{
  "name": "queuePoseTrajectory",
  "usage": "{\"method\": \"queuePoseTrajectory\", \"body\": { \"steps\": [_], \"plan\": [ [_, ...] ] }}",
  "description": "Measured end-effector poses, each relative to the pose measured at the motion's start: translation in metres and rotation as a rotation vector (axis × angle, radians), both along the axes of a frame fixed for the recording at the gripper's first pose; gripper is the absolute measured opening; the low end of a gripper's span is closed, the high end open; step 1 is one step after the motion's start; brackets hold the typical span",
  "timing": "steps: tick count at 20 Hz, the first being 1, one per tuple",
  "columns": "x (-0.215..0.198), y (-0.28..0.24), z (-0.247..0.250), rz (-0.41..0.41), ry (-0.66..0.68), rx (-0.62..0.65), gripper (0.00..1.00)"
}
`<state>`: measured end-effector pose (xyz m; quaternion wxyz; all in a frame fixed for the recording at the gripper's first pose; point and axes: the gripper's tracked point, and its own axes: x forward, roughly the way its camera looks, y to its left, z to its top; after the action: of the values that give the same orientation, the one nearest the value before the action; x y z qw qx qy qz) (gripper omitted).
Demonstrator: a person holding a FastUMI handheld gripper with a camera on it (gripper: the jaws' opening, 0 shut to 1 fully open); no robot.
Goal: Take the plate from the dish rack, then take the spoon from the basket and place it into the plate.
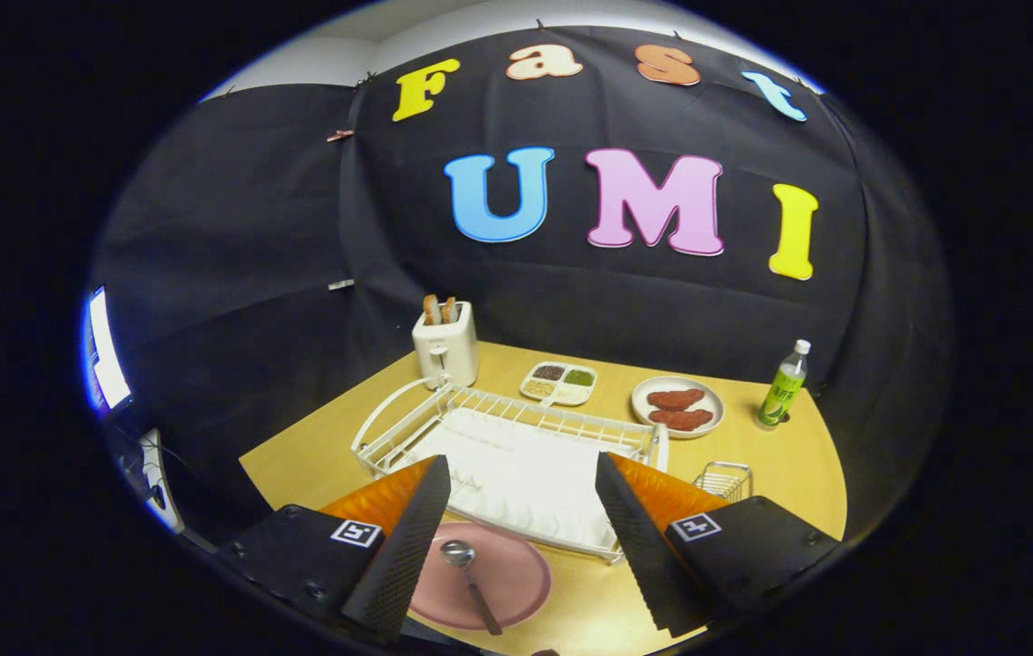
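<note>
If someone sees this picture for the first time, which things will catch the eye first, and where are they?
The open gripper frames a pink plate lying on the wooden table, with a metal spoon resting on it, between the fingers. Just beyond the plate stands the white dish rack. Further back are a white toaster holding toast, a sectioned tray, a plate of red patties and a green bottle.

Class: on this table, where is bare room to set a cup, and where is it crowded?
Free: tabletop left of the dish rack; also between wire basket and bottle. Crowded: the back row of toaster, condiment tray, meat plate. The open gripper hangs above pink plate with spoon.
</note>
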<state>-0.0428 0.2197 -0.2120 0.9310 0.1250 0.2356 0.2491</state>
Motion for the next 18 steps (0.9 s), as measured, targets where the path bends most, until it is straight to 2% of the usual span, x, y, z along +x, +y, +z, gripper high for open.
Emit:
{"method": "queuePoseTrajectory", "body": {
  "steps": [8,18],
  "plan": [
    [0.027,-0.061,0.044,-0.133,-0.072,-0.011,0.98],
    [0.031,-0.102,0.053,-0.251,-0.099,-0.012,0.98]
  ]
}}
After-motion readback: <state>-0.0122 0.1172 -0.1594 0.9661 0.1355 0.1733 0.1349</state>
